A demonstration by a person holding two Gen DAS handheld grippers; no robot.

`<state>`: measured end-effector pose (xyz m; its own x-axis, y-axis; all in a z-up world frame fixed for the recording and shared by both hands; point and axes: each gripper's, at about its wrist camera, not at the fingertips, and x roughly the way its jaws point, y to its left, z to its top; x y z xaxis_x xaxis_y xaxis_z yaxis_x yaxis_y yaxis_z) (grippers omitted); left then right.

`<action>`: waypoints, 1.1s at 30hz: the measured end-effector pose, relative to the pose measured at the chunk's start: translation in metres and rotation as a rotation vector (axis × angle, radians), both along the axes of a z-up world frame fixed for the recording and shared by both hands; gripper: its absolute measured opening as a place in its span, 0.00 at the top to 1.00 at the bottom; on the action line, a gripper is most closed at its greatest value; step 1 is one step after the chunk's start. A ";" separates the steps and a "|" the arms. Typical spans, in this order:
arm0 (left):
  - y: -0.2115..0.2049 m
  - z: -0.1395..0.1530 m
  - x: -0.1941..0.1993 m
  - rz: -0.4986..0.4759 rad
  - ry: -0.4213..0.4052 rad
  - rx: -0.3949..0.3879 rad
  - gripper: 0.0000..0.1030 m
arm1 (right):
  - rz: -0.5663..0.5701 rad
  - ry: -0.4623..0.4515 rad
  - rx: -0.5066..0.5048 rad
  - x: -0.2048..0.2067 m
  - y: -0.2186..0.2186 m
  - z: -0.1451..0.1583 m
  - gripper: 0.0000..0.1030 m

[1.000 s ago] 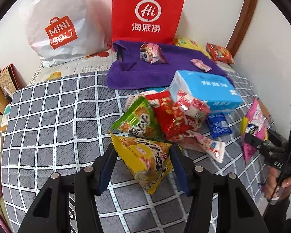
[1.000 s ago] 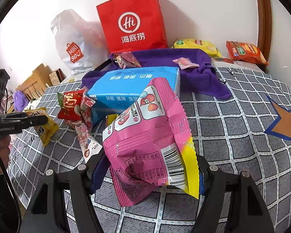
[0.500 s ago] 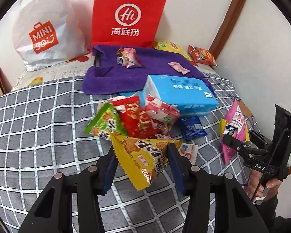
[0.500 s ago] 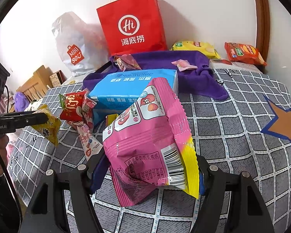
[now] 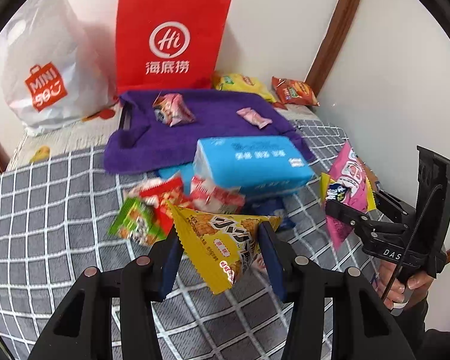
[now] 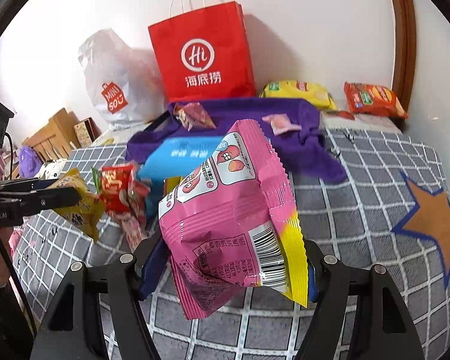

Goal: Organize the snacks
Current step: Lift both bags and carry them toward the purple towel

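We log: red paper bag (image 5: pixel 171 42), logo "Hi" plus Chinese characters; white plastic bag (image 5: pixel 45 75), "MINISO". Left hand-held gripper (image 5: pixel 219 255) clamps yellow snack packet (image 5: pixel 222 240); right hand-held gripper (image 6: pixel 231 267) clamps pink snack packet (image 6: pixel 234 210), barcode visible, both above grey checked bed cover (image 5: pixel 60 204). Purple towel (image 5: pixel 207 120), blue tissue pack (image 5: pixel 252 162) beyond. White walls.

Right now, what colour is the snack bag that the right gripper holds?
Mostly pink, with a yellow edge beside the barcode: the snack bag in the right gripper, clearest in the right wrist view.
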<state>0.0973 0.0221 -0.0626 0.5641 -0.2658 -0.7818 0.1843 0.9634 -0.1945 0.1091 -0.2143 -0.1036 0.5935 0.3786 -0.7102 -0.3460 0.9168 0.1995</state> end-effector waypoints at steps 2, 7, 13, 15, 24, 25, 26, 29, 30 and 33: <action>-0.004 0.008 0.006 -0.008 -0.010 0.001 0.54 | 0.001 -0.012 -0.006 0.004 0.002 0.008 0.30; -0.011 0.028 0.021 0.006 -0.031 0.017 0.54 | 0.003 -0.039 -0.010 0.022 0.009 0.031 0.30; -0.008 0.056 0.044 0.037 -0.061 0.018 0.54 | -0.009 -0.025 0.023 0.060 0.010 0.059 0.30; -0.006 0.063 0.052 0.043 -0.070 0.015 0.54 | -0.005 -0.032 0.045 0.072 0.009 0.067 0.30; -0.001 0.074 0.106 0.072 -0.073 0.018 0.54 | -0.005 -0.053 0.047 0.123 0.018 0.087 0.30; 0.000 0.073 0.115 0.074 -0.064 0.010 0.54 | -0.002 -0.053 0.049 0.129 0.021 0.088 0.30; 0.002 0.072 0.121 0.078 -0.058 0.005 0.54 | 0.004 -0.051 0.051 0.136 0.024 0.088 0.30; 0.005 0.069 0.138 0.089 -0.049 0.001 0.54 | 0.012 -0.043 0.049 0.156 0.034 0.087 0.30; 0.006 0.068 0.143 0.091 -0.044 -0.002 0.54 | 0.016 -0.043 0.048 0.162 0.037 0.087 0.30; 0.013 0.063 0.160 0.107 -0.033 -0.015 0.54 | 0.025 -0.057 0.039 0.175 0.046 0.083 0.30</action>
